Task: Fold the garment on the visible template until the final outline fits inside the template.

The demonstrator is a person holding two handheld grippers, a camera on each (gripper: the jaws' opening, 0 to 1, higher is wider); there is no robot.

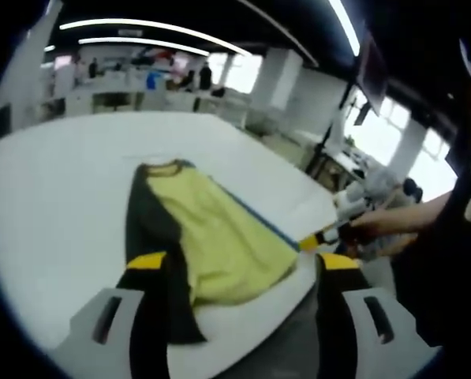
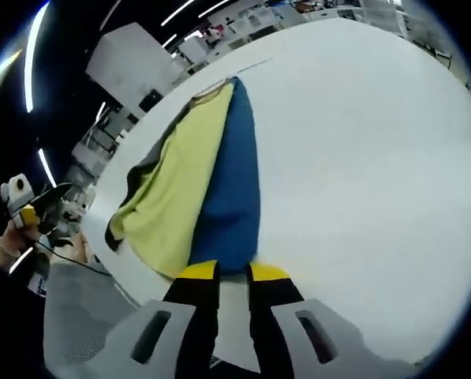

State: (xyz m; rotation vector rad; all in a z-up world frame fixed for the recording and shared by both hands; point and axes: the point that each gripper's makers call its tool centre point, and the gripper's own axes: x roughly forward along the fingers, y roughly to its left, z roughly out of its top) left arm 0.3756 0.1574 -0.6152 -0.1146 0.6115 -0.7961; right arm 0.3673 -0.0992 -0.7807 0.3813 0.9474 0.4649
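Left gripper view: my left gripper [image 1: 239, 264] stands with jaws wide apart, holding nothing, over the near hem of the garment [image 1: 211, 233], whose black sleeve [image 1: 152, 237] shows here. Right gripper view: my right gripper [image 2: 233, 275] has jaws nearly together at the garment's blue panel [image 2: 227, 181]; whether they pinch it I cannot tell. The garment lies on the white table [image 2: 361, 158], long axis running away, collar farthest. No writing is legible.

We've got the left gripper [image 1: 239, 272] w/ jaws spread wide over the table [image 1: 54, 197] edge. Yellow-and-black garment [image 1: 211, 233] lies flat between them, blue strip along its far side. Right gripper [image 1: 330, 235] comes in from the right.
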